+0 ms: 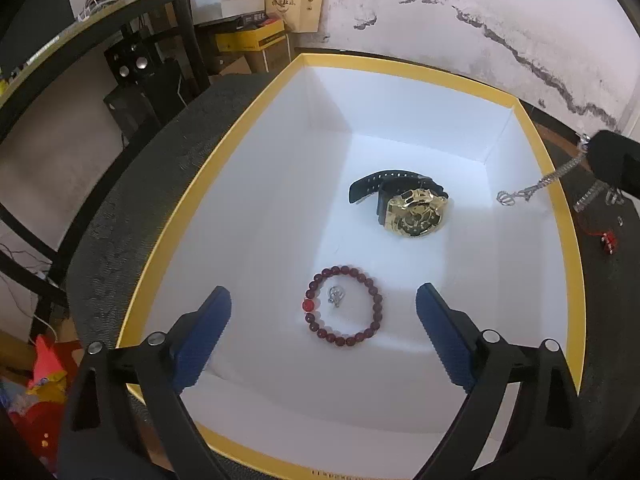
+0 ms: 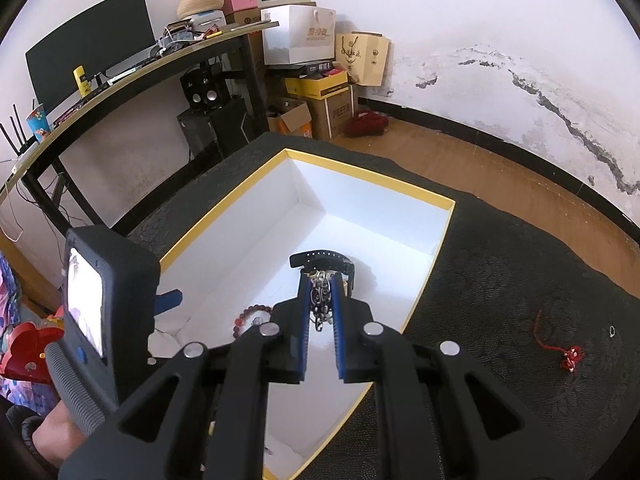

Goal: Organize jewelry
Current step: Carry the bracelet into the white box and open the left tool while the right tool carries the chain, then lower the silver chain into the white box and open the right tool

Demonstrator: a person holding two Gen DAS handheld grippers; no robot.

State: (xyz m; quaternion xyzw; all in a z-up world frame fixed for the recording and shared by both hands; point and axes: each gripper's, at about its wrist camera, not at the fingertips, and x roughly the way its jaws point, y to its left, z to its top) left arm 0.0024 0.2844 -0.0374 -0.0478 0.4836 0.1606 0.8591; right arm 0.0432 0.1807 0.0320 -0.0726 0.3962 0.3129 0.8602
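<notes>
Dark worktop (image 2: 500,280) holds box (image 1: 562,216) with bracelet (image 1: 344,306) and watch (image 1: 412,214) inside; left gripper (image 1: 324,316) jaws released above bracelet, right gripper (image 2: 320,308) clenched on chain (image 2: 320,300) over box, likely needs lowering and release.

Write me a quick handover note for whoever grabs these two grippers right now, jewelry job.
Left gripper: open, empty, above the bead bracelet.
Right gripper: shut on a silver chain, held over the box.
Done: gold watch, bead bracelet and a small silver charm inside the bracelet's loop lie in the box.
Left: drop the chain in; red string piece and a small ring remain on the dark mat.
</notes>
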